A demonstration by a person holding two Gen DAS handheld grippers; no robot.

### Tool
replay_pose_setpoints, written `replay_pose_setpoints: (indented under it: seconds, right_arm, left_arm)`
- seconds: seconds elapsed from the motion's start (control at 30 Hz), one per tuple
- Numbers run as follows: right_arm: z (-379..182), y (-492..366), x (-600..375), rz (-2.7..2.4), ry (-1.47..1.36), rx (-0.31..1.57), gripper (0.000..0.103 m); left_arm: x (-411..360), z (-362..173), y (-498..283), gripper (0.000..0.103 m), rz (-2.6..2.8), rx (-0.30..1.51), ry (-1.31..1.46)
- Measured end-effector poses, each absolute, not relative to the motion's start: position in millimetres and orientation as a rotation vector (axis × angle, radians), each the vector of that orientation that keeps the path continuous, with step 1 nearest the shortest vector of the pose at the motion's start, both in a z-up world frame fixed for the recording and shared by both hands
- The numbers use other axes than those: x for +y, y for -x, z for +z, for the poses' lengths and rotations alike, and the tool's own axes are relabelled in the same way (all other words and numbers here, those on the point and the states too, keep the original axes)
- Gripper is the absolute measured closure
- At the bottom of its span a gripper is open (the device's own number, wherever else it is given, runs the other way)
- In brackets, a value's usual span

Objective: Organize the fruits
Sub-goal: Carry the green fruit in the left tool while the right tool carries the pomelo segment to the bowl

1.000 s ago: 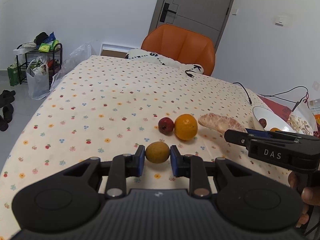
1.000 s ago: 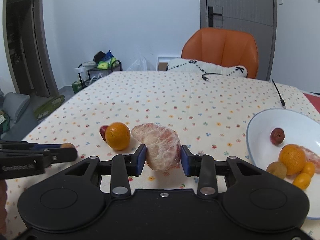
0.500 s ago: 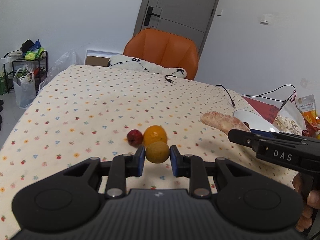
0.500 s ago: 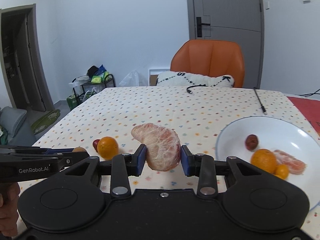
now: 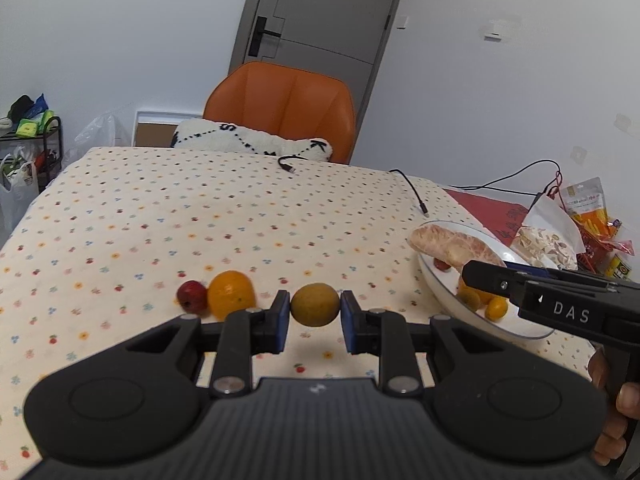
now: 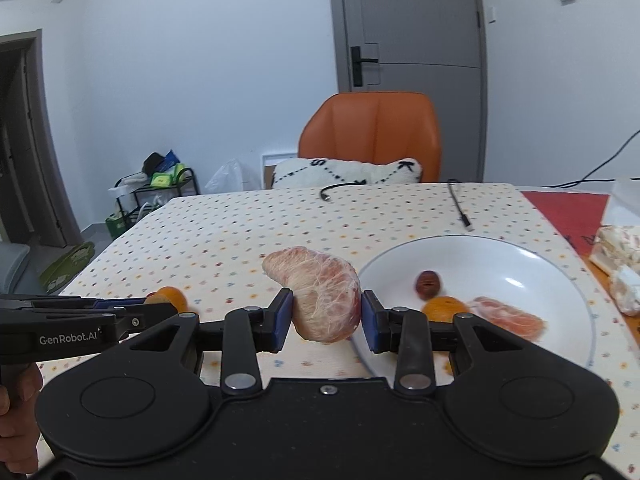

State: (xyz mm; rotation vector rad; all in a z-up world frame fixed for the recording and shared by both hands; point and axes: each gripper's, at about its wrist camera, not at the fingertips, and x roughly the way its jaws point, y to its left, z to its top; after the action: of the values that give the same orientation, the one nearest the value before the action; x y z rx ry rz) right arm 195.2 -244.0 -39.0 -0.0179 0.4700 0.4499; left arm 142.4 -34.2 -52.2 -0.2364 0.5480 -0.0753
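1. My left gripper point(image 5: 315, 317) is closed down on a small yellow-brown round fruit point(image 5: 315, 305). Both blue pads touch its sides and it's held up off the table point(image 5: 160, 216).
2. My right gripper point(image 6: 327, 315) is clamped on a peeled pomelo segment point(image 6: 320, 294), pinkish with white pith. It bulges out above the pads, and it's in the air just left of the white plate point(image 6: 520, 252).
3. Already in the plate from the right wrist view: a dark red date-looking fruit point(image 6: 428, 283), an orange point(image 6: 442, 306) and another pomelo segment point(image 6: 508, 316). The left wrist view also shows a little kumquat point(image 5: 496, 307) in there, partly hidden behind the other gripper.
4. Not yet in the plate, sitting on the floral tablecloth: a loose orange point(image 5: 231, 294) with a small red fruit point(image 5: 192, 296) touching its left side, both just left of my left gripper.
5. Background stuff: orange chair point(image 5: 284, 108) with a white cushion point(image 5: 252, 142) at the far end, a black cable point(image 5: 412, 192) on the table, snack bags point(image 5: 560, 232) past the plate.
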Motion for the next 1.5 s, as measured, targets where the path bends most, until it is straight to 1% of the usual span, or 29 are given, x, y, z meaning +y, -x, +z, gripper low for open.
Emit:
replay_pose_setpoints:
  seconds: [0.9, 1.5]
  right_arm:
    - [-39, -195, -320, 0.255, -0.061, 0.452, 0.068]
    - [-57, -207, -363, 0.131, -0.149, 0.477, 0.068]
  left_arm:
    - [-88, -38, -168, 0.078, -0.191, 0.517, 0.185]
    - [-130, -38, -189, 0.078, -0.25, 0.528, 0.166]
